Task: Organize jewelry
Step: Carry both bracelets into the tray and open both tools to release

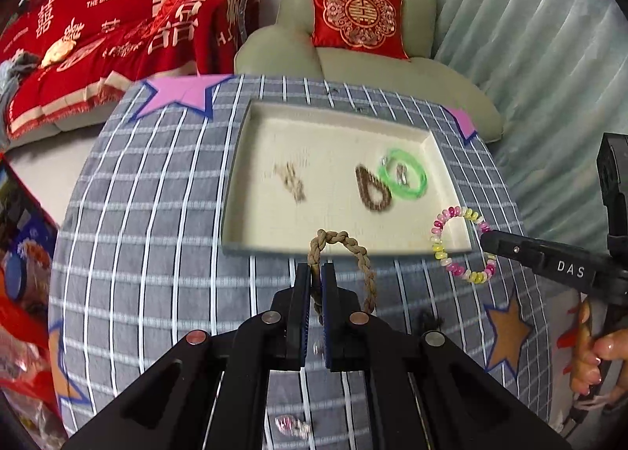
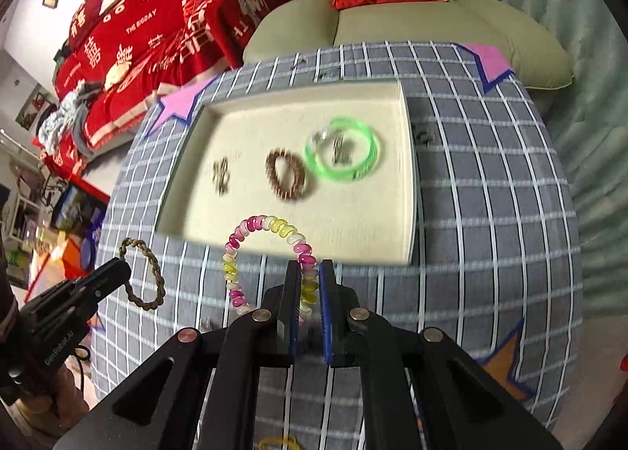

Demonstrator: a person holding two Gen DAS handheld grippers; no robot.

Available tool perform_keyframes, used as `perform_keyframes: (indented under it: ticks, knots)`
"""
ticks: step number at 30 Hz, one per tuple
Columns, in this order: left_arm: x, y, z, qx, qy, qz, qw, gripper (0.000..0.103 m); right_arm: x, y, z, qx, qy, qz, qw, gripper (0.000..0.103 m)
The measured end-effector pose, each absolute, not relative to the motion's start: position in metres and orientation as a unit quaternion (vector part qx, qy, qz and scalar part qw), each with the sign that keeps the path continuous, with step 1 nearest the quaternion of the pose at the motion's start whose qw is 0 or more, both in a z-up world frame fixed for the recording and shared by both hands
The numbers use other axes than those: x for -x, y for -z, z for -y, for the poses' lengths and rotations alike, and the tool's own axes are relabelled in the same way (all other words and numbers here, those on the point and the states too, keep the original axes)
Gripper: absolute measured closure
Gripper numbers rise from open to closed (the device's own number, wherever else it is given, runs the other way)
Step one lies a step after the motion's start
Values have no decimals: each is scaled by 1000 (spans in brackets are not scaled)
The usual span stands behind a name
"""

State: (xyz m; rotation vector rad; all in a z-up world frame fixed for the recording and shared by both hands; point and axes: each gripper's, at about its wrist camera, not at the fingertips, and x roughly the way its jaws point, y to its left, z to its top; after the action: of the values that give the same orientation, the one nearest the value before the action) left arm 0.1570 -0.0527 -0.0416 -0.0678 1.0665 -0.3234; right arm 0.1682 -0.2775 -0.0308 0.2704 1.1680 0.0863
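Note:
My left gripper (image 1: 316, 273) is shut on a tan braided bracelet (image 1: 345, 242), which loops up above the near rim of the cream tray (image 1: 274, 242). My right gripper (image 2: 310, 273) is shut on a pink, yellow and white coil bracelet (image 2: 267, 224), also lifted near the tray's front edge. Each gripper shows in the other's view: the right gripper (image 1: 486, 242) with the coil bracelet (image 1: 463, 246), the left gripper (image 2: 117, 273) with the braided bracelet (image 2: 143, 273). Inside the tray (image 2: 180, 230) lie a green bangle (image 2: 341, 153), a brown beaded bracelet (image 2: 284, 175) and a small metal piece (image 2: 220, 175).
The tray sits on a grey checked cloth (image 1: 157, 194) with pink and orange star patches. A small shiny item (image 1: 292, 426) and a yellow band (image 2: 276, 442) lie on the cloth near me. Behind stand a green armchair (image 1: 353, 69) with a red cushion and a red blanket (image 1: 117, 26).

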Motion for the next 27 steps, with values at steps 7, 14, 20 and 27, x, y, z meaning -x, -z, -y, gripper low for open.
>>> perform_keyframes:
  ticks: [7, 14, 20, 27]
  knots:
    - [-201, 47, 59, 40, 141, -503, 852, 88, -218, 36, 280, -125, -48, -549, 825, 93]
    - [-234, 67, 69, 30, 121, -516, 847, 88, -259, 51, 271, -115, -60, -555, 821, 93]
    - [-257, 84, 74, 26, 106, -524, 845, 88, -291, 67, 263, -109, -67, -561, 818, 93]
    - [-273, 101, 79, 19, 91, -532, 842, 88, -321, 83, 258, -100, -71, -567, 815, 93]
